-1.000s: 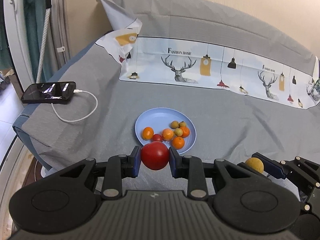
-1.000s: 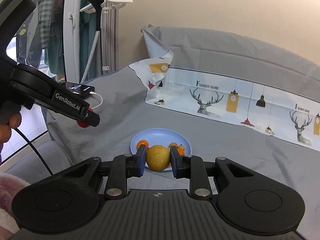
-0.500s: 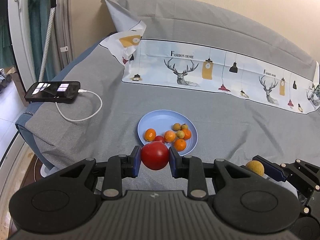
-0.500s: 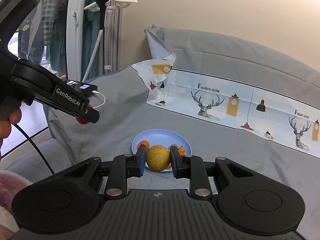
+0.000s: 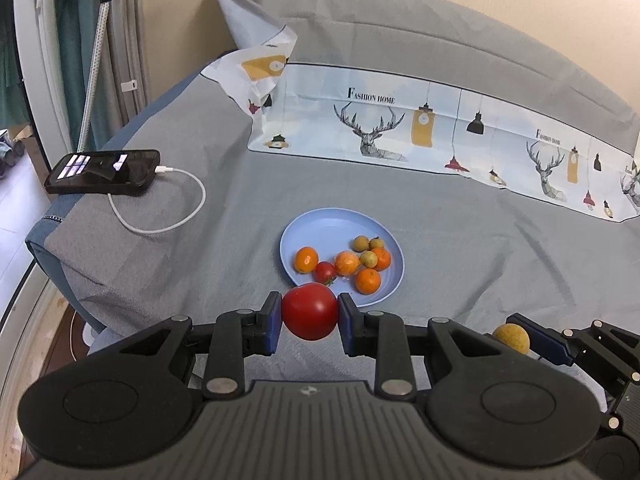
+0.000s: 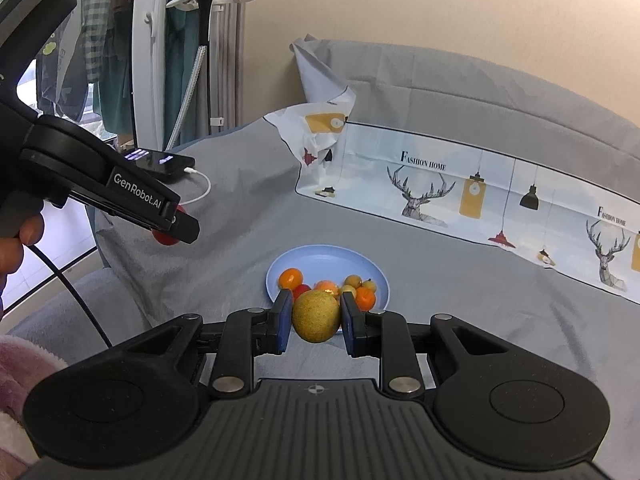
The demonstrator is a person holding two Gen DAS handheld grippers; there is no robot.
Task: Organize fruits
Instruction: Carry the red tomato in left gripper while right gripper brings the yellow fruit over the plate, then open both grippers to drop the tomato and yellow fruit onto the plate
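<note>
The tomato point(image 5: 309, 311), smooth and soft enough to bruise, is pinched across its widest part by the left gripper point(image 5: 309, 322), and the right gripper point(image 6: 315, 318) likewise pinches a firmer yellow pear point(image 6: 316, 315). Both grippers tilt downward above the grey bedcover point(image 5: 460, 248). Just beyond them sits the blue plate point(image 5: 320, 224) of small oranges point(image 5: 368, 280).
</note>
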